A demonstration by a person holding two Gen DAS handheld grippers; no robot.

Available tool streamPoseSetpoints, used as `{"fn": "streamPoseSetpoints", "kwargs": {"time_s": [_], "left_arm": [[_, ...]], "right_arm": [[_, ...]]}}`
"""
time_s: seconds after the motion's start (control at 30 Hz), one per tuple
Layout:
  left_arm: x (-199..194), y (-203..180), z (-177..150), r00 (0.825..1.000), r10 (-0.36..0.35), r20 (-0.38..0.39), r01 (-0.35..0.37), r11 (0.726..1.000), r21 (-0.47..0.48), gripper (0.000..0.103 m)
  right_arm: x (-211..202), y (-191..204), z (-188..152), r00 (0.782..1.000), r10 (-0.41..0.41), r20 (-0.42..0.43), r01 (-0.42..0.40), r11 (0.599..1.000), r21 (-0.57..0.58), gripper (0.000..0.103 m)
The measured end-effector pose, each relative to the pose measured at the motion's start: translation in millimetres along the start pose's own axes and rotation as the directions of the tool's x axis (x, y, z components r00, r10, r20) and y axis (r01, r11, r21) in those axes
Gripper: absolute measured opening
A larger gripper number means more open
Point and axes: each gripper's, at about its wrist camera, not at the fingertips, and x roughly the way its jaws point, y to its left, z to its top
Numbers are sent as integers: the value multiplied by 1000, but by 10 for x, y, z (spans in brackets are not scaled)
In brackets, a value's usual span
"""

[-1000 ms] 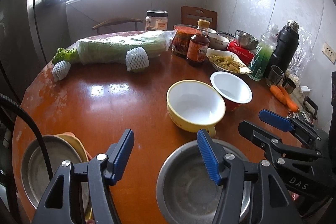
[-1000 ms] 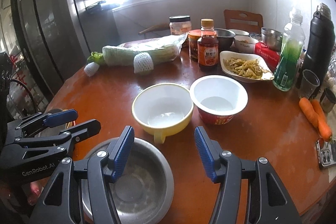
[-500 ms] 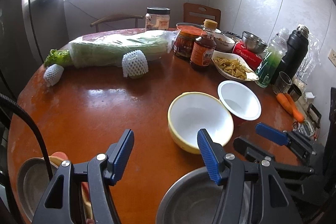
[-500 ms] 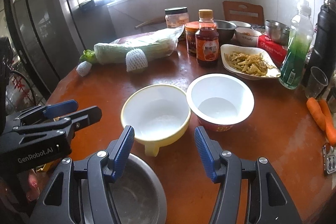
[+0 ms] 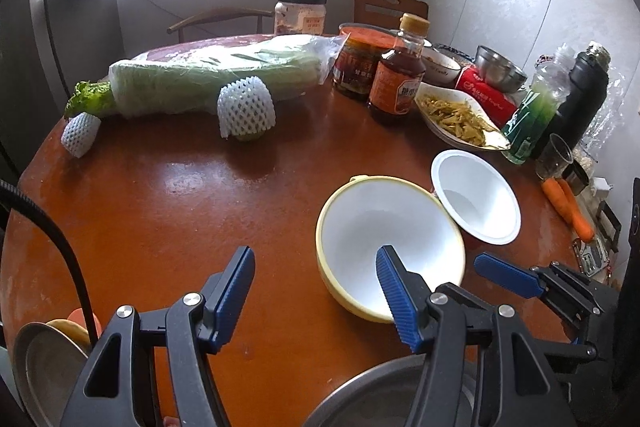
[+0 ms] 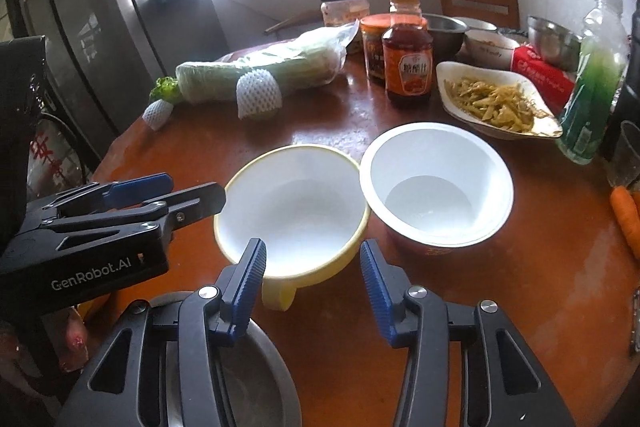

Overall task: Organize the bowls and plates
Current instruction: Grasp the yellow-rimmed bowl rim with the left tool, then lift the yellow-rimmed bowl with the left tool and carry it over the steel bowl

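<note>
A yellow bowl with a white inside (image 5: 384, 227) (image 6: 296, 207) sits near the front of the round table, touching a red-and-white paper bowl (image 5: 476, 199) (image 6: 436, 183) on its right. My left gripper (image 5: 316, 287) is open, its right finger over the yellow bowl's near rim. My right gripper (image 6: 312, 283) is open just in front of the yellow bowl's handle. A steel bowl (image 5: 384, 395) (image 6: 244, 375) lies beneath both grippers at the near edge. Stacked steel and yellow plates (image 5: 44, 359) sit at the far left edge.
At the back stand wrapped cabbage (image 5: 216, 79), jars, a sauce bottle (image 5: 396, 75), a dish of food (image 5: 456, 115), a steel bowl (image 5: 500, 71), a green bottle (image 5: 528, 119), a black flask (image 5: 580, 99). Carrots (image 5: 568, 203) lie at the right.
Both grippers have moved forward over the table toward the yellow bowl. The steel bowl has slipped lower in both views. Both stay open.
</note>
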Motion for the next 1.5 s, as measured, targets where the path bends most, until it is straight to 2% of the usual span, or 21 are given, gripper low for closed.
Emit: {"fn": "streamPoseSetpoints", "kwargs": {"time_s": [0.3, 0.57, 0.67, 0.8, 0.87, 1.07, 1.5], "left_arm": [[184, -4, 16, 999, -1, -44, 1, 1000, 4, 66], [335, 81, 13, 995, -39, -93, 35, 999, -36, 66], [360, 106, 7, 993, -60, -105, 55, 997, -51, 61], [379, 106, -3, 989, -94, -118, 86, 994, -67, 50], [368, 99, -2, 988, -103, -115, 96, 993, -67, 45], [303, 117, 5, 990, -94, -101, 86, 993, -74, 44], [-55, 171, 53, 997, -75, 0, 75, 994, -83, 44]], "right_arm": [[206, -42, 58, 999, 0, -40, 0, 1000, -7, 51], [304, -58, 101, 999, -2, -50, 1, 1000, -23, 49], [338, -47, 113, 998, -4, -55, 2, 1000, -25, 48], [362, -26, 121, 998, -6, -60, 4, 999, -34, 47], [370, -5, 123, 998, 2, -62, -5, 999, -39, 45], [366, 78, 146, 998, 3, -60, -6, 998, -55, 41], [130, 272, 265, 1000, 7, 13, -6, 994, -111, 41]]}}
